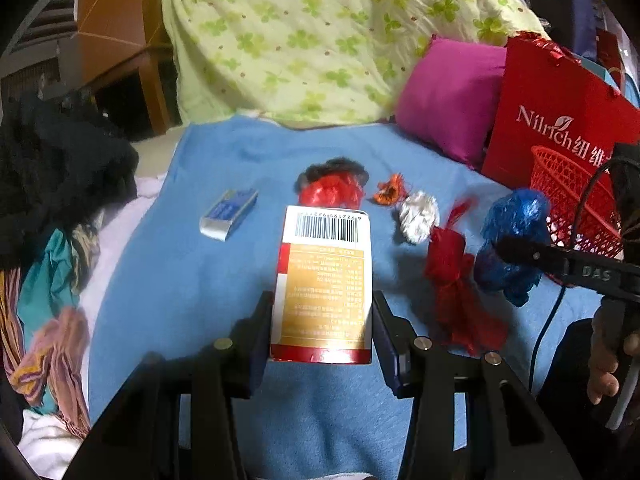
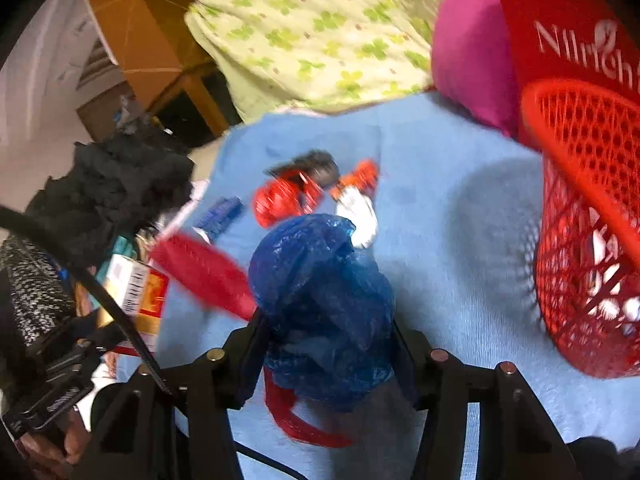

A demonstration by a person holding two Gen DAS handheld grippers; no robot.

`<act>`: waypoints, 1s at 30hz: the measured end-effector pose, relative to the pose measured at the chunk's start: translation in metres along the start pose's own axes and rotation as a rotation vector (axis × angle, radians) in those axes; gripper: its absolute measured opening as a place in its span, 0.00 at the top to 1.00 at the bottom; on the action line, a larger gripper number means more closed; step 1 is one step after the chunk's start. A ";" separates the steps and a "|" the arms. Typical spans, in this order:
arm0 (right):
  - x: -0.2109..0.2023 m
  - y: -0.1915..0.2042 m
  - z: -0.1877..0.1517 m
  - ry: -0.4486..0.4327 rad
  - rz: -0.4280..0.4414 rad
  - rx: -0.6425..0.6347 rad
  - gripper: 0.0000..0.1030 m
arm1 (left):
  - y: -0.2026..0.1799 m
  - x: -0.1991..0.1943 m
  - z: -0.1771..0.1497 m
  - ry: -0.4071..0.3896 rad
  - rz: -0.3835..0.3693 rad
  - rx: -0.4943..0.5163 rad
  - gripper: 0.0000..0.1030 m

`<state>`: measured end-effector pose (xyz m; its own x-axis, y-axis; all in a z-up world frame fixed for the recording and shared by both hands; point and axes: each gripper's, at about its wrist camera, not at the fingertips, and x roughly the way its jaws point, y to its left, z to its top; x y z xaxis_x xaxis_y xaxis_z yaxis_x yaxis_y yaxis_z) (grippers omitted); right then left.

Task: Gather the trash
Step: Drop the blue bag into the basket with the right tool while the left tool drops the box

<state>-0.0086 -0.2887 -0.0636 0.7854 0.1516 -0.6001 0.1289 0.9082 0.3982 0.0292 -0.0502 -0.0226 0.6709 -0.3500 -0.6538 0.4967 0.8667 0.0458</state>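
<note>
My left gripper [image 1: 323, 316] is shut on a white, gold and red carton [image 1: 325, 280] with a barcode, held above the blue blanket [image 1: 192, 280]. My right gripper [image 2: 326, 344] is shut on a crumpled blue plastic bag [image 2: 320, 300], with a red plastic bag [image 2: 208, 272] hanging from it; both show in the left wrist view, the blue bag [image 1: 512, 240] and the red bag [image 1: 456, 280]. A red mesh basket [image 2: 584, 216] stands right of the right gripper. On the blanket lie a red and black wad [image 1: 332, 188], an orange scrap [image 1: 390, 192], a foil ball [image 1: 418, 214] and a blue packet [image 1: 228, 216].
A red Nilrich paper bag [image 1: 560, 120] stands behind the basket, beside a magenta pillow [image 1: 452, 100]. A green flowered quilt [image 1: 320, 40] is piled at the back. Dark and coloured clothes [image 1: 52, 184] lie along the blanket's left edge. A wooden cabinet [image 1: 120, 40] stands far left.
</note>
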 end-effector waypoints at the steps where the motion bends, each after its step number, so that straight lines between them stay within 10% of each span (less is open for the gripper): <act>1: -0.008 0.003 0.003 -0.019 0.009 -0.007 0.43 | -0.002 -0.003 0.003 -0.007 -0.003 0.002 0.53; 20: -0.060 0.010 0.054 -0.238 0.103 -0.023 0.42 | -0.029 -0.016 0.024 -0.048 -0.021 0.038 0.53; 23: -0.025 0.009 0.067 -0.122 -0.107 -0.053 0.42 | -0.029 -0.016 0.025 -0.045 -0.021 0.035 0.53; 25: -0.035 -0.001 0.069 -0.190 0.111 0.085 0.42 | -0.029 -0.018 0.024 -0.052 -0.015 0.039 0.53; 28: -0.031 0.017 0.074 -0.198 -0.084 -0.052 0.42 | -0.026 -0.014 0.026 -0.038 -0.010 0.026 0.53; 30: -0.037 0.015 0.073 -0.192 0.002 -0.021 0.42 | -0.025 -0.015 0.027 -0.039 -0.014 0.018 0.53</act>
<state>0.0088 -0.3093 0.0153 0.8869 0.0777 -0.4554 0.1165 0.9163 0.3832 0.0216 -0.0760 0.0065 0.6845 -0.3760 -0.6245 0.5161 0.8550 0.0509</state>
